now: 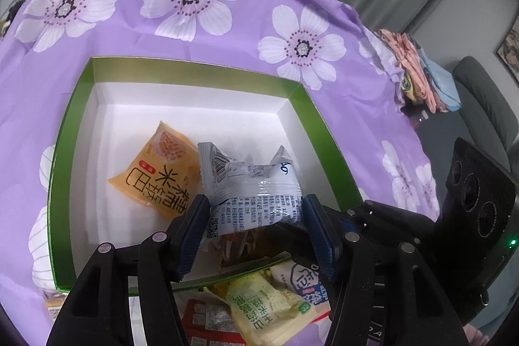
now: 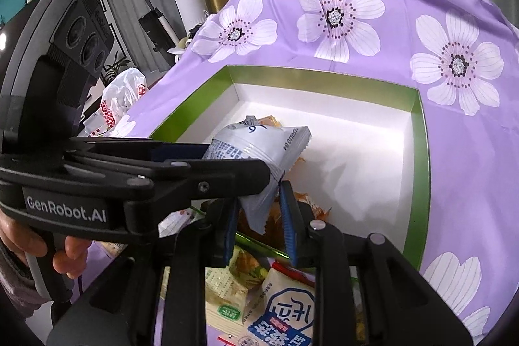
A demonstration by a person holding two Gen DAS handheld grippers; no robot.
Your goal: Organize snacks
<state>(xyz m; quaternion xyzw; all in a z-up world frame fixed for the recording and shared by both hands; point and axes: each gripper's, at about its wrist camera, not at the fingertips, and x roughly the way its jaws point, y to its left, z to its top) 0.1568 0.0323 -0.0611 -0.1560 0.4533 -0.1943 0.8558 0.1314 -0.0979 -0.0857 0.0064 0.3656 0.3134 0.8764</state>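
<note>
Left hand-held gripper (image 1: 256,216) clamps white packet (image 1: 249,184) over box (image 1: 61,151); right hand-held gripper (image 2: 259,216) spread, empty. Release beside orange packet (image 1: 159,171), clear of box's near wall.

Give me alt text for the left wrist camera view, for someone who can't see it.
The left gripper holds a crumpled silver-white snack packet over an open green-rimmed box. An orange snack packet lies inside the box, on a purple floral tablecloth; more packets lie at its near edge.
</note>
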